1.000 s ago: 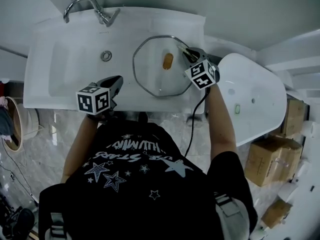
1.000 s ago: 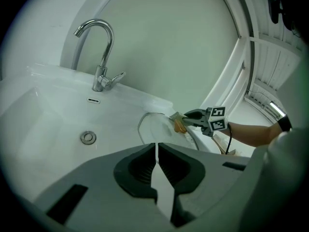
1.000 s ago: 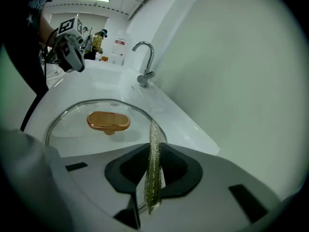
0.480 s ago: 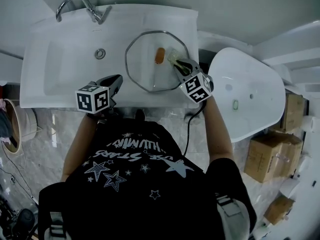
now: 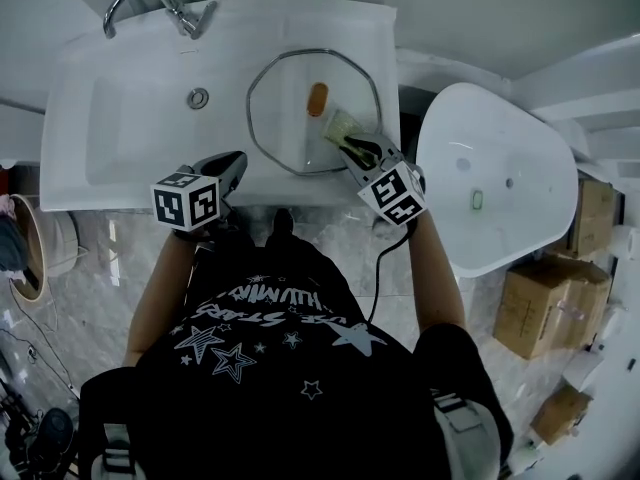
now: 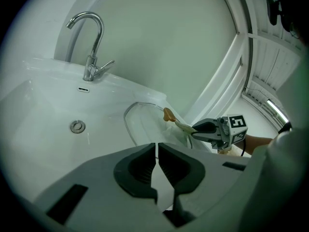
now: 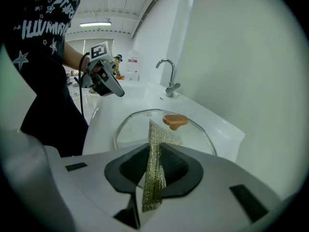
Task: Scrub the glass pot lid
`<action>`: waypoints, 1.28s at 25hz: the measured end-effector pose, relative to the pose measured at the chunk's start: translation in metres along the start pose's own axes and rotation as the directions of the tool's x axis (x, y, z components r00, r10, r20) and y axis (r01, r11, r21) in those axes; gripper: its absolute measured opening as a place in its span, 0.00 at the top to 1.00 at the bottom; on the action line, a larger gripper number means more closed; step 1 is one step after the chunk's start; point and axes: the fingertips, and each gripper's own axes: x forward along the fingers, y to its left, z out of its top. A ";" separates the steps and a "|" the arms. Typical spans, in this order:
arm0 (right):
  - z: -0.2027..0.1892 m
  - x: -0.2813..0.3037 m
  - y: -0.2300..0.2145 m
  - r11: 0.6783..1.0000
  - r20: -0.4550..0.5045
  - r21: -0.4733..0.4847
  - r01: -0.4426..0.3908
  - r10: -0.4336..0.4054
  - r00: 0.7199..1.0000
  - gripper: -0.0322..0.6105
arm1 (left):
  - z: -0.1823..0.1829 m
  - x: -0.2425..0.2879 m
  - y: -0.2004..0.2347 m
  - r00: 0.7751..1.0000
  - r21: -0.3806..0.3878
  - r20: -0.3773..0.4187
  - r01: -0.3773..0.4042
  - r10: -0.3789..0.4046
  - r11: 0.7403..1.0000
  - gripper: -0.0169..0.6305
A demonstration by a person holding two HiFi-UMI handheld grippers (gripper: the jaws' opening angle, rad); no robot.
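Head view: from above the person's head, facing steeply down, far enough back to take in the whole white sink (image 5: 120,118), both arms and the floor.

Left gripper view: low at the sink's front edge, behind the left gripper (image 6: 157,148), facing across the basin toward the faucet (image 6: 91,47) and wall.

Right gripper view: close over the glass pot lid (image 7: 135,124), behind the right gripper (image 7: 154,151) and the scouring cloth (image 7: 152,180) pinched in it, facing along the sink.

Shared by all three: lid and faucet. Opposite gripper visible in either gripper view.
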 end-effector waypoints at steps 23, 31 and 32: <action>0.044 -0.021 0.054 0.986 0.003 0.144 0.083 -0.084 0.996 0.85 | -0.029 -0.052 0.020 0.998 -0.026 0.025 0.065 -0.064 0.998 0.94; 0.075 -0.021 0.082 0.975 0.014 0.171 0.139 -0.144 0.990 0.85 | -0.037 -0.092 0.029 0.996 -0.018 0.059 0.075 -0.074 0.997 0.94; 0.079 -0.021 0.085 0.973 0.018 0.181 0.145 -0.150 0.988 0.85 | -0.039 -0.096 0.030 0.995 -0.018 0.061 0.076 -0.075 0.997 0.94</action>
